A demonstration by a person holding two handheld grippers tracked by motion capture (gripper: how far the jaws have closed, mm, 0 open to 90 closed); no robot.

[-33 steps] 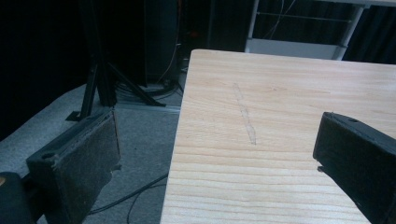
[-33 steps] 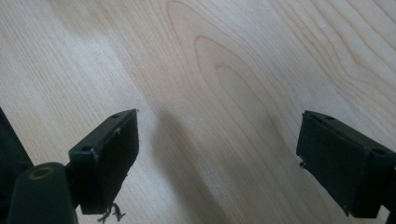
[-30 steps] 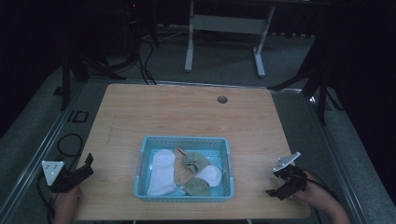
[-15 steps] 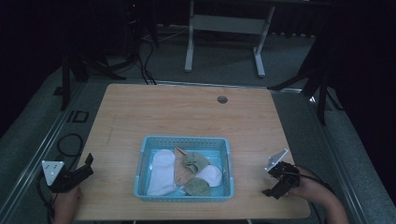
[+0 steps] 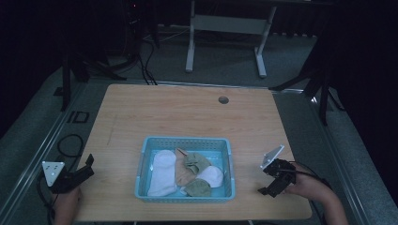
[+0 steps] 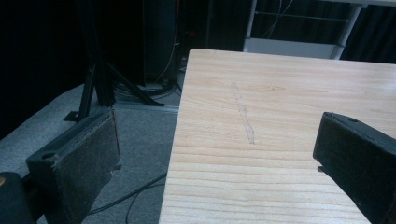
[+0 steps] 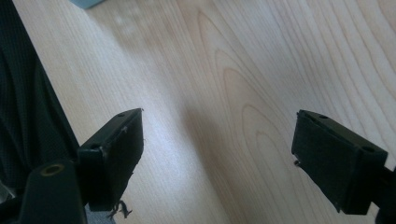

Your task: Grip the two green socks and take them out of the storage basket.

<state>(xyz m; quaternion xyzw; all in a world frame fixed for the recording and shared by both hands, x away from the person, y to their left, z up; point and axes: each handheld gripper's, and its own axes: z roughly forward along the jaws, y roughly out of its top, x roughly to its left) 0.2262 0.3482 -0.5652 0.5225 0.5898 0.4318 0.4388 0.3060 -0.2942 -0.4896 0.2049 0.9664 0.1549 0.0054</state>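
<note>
Evidently the reach is just starting: both the left hand-held gripper (image 5: pixel 89 166) and the right hand-held gripper (image 5: pixel 264 179) stand wide open and empty at the counter's (image 5: pixel 187 117) near corners, so next one must enter the basket (image 5: pixel 184 143) mid-near edge for a sock (image 5: pixel 162 171).

Desk (image 5: pixel 187 117): light wood-grain top, rounded corners. Round cable hole (image 5: pixel 223 100) near the far edge, right of centre. Faint pale streak (image 6: pixel 243 116) toward the left side. Blue slotted basket (image 5: pixel 184 141) resting on the near half, roughly centred, holding socks.
</note>
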